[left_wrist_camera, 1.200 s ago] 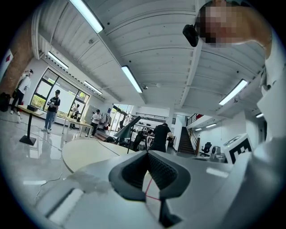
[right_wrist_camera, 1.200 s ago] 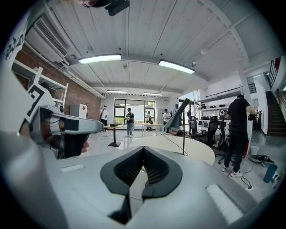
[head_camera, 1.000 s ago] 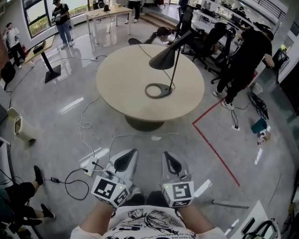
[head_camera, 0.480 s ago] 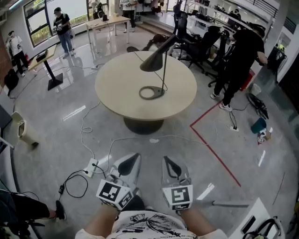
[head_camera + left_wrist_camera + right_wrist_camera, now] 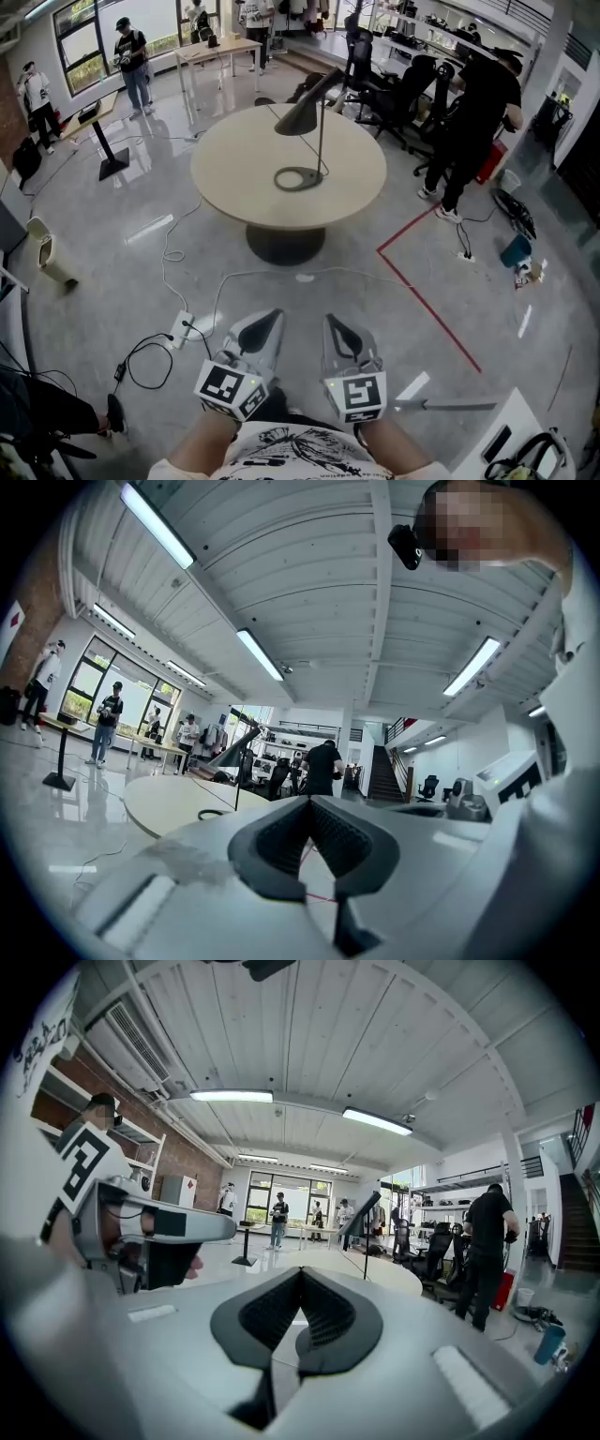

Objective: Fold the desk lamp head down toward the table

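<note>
The black desk lamp (image 5: 302,114) stands on the round beige table (image 5: 234,183), well ahead of me. Its cone head tilts up on a thin stem (image 5: 322,141) above a ring base (image 5: 298,178). My left gripper (image 5: 265,323) and right gripper (image 5: 337,328) are held low by my body, far from the table, both shut with nothing between the jaws. In the left gripper view the lamp (image 5: 234,752) shows small beyond the gripper (image 5: 309,801). The right gripper view has the lamp (image 5: 361,1211) past its gripper (image 5: 300,1271).
A person in black (image 5: 478,112) stands to the right of the table by office chairs (image 5: 403,89). Red tape (image 5: 422,281) marks the floor. White cables and a power strip (image 5: 180,328) lie on the floor at the left. More people stand at the back left.
The table and lamp now sit higher and smaller in the head view, so they are farther from me. Both grippers stay shut and low by my body.
</note>
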`<state>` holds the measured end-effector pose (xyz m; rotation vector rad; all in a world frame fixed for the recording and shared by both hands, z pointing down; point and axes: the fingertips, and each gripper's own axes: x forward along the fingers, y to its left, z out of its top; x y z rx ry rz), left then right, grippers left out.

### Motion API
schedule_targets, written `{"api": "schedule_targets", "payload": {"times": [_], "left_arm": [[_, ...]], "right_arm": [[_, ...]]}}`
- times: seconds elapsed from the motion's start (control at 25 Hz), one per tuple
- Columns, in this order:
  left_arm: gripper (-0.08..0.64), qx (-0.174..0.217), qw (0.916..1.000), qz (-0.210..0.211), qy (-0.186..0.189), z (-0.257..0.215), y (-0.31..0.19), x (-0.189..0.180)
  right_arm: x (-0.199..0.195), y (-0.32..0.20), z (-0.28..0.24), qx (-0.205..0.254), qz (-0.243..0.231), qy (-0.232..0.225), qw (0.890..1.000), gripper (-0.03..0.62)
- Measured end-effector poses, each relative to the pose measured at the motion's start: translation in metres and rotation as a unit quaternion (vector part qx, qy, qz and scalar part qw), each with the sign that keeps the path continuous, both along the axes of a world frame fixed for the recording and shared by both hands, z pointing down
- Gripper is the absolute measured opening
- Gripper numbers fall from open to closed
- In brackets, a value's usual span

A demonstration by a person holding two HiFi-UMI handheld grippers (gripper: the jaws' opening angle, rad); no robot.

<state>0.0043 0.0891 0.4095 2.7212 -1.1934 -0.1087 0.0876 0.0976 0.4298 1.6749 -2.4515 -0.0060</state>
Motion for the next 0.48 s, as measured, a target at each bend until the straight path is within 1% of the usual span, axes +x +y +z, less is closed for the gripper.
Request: {"api": "schedule_targets", "payload": {"times": [0.2, 0.48], "left_arm": [[0.006, 0.004, 1.0000, -0.007, 0.001, 0.000, 0.016, -0.004], [0.006, 0.006, 0.9998, -0.016, -0.002, -0.005, 0.028, -0.007]], "right_arm": [[0.003, 0.012, 0.003, -0.008, 0.002, -0.019, 1.000, 0.009], [0.004, 0.021, 0.003, -0.008, 0.002, -0.023, 1.000, 0.009]]}}
